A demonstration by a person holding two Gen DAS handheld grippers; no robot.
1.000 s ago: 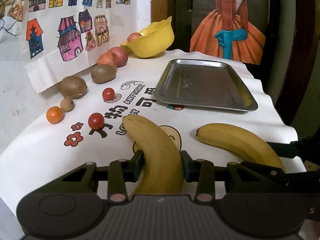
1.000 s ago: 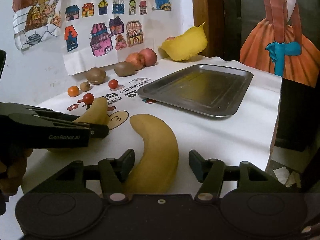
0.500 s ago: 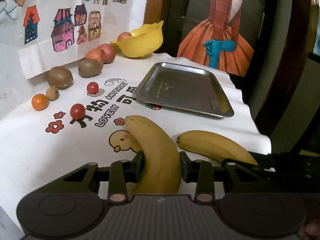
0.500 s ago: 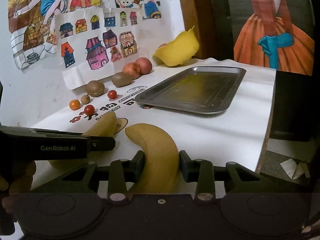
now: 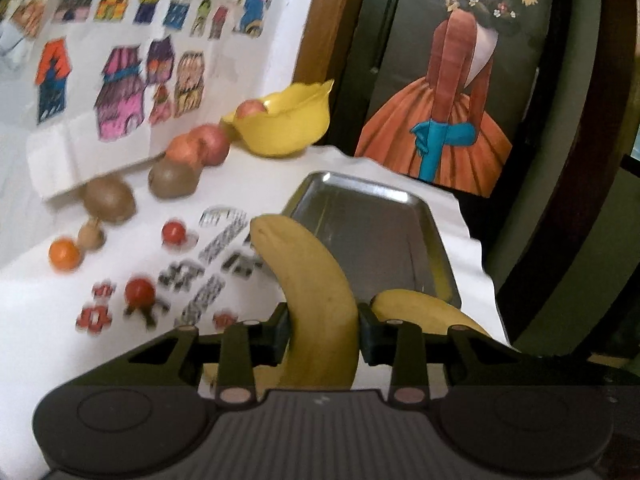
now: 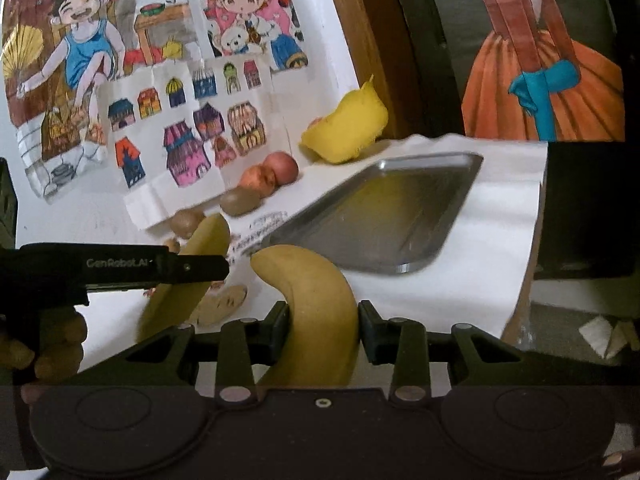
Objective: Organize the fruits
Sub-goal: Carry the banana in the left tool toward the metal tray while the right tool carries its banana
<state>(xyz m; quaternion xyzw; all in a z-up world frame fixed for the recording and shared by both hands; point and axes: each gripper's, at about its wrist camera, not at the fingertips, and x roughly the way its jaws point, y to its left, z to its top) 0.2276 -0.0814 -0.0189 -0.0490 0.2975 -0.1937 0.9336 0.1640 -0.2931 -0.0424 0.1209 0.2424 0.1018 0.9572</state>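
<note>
Left wrist view showed the left gripper (image 5: 323, 330) clenched around a banana (image 5: 316, 300), its pads pressing the fruit's two sides near the middle, probably so the curved body would not swing. The banana's tip reached toward the near edge of the steel tray (image 5: 372, 228), which lay bare and looked like the intended place for it. Just right of it a second banana (image 5: 424, 312) showed beside the tray's near corner. On the left of the printed tablecloth (image 5: 48, 320) lay two cherry tomatoes (image 5: 139, 291), a small orange fruit (image 5: 64, 254), two kiwis (image 5: 109, 200) and two apples (image 5: 208, 145), lined along the wall toward a yellow bowl (image 5: 286, 128) holding another apple; all seemed unsorted.

Right wrist view showed the right gripper (image 6: 323, 330) likewise clamped on its own banana (image 6: 316, 312), gripped mid-length and raised off the cloth. To its left the other gripper, held in a hand (image 6: 48, 344), carried its banana tilted upward. The tray lay just beyond, so both fruits appeared on their way to it, one after the other.
</note>
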